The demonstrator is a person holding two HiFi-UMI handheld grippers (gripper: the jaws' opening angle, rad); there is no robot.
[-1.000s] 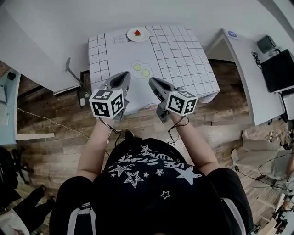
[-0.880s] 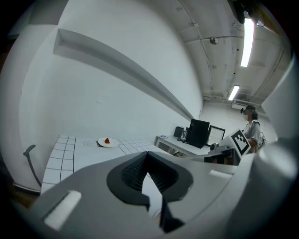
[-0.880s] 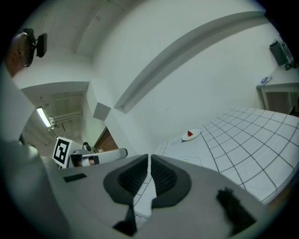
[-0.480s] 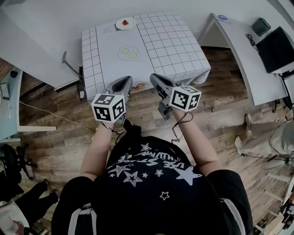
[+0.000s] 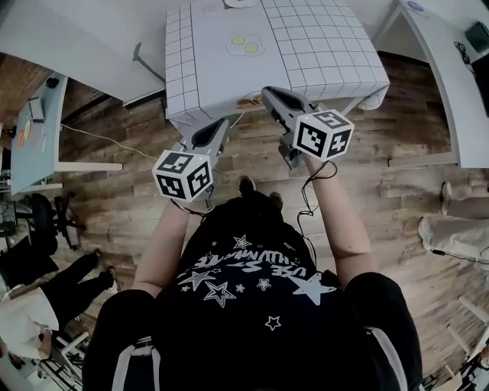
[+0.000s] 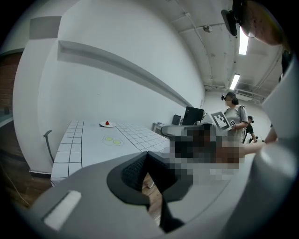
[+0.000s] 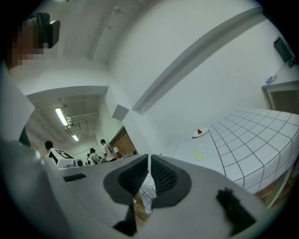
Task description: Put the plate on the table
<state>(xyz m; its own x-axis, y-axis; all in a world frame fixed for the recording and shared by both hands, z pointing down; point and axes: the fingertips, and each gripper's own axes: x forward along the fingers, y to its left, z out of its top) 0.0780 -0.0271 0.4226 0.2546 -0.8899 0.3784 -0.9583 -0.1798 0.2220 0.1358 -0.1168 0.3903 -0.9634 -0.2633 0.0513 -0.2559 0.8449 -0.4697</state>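
Observation:
A small white plate [image 6: 107,124] with a red piece on it sits at the far end of the table [image 5: 206,69], which wears a white grid cloth. In the head view the plate [image 5: 240,2] is cut by the top edge. Two yellow-green discs [image 5: 246,43] lie mid-table. My left gripper [image 5: 221,127] hangs over the wooden floor, short of the table's front edge, jaws shut and empty. My right gripper [image 5: 270,94] reaches level to the cloth's front edge, also shut on nothing. Both gripper views look along the table towards the plate [image 7: 200,132].
White desks stand at the right [image 5: 451,69] and left [image 5: 34,130], with an office chair [image 5: 46,221] by the left one. A thin metal stand [image 5: 145,61] rises beside the table's left side. People stand in the background [image 6: 232,116]. Wooden floor [image 5: 114,229] lies all round.
Both grippers have drawn back from over the table's near part to its front edge and the floor. The table and plate have slid toward the top of the head view. Jaws stayed shut.

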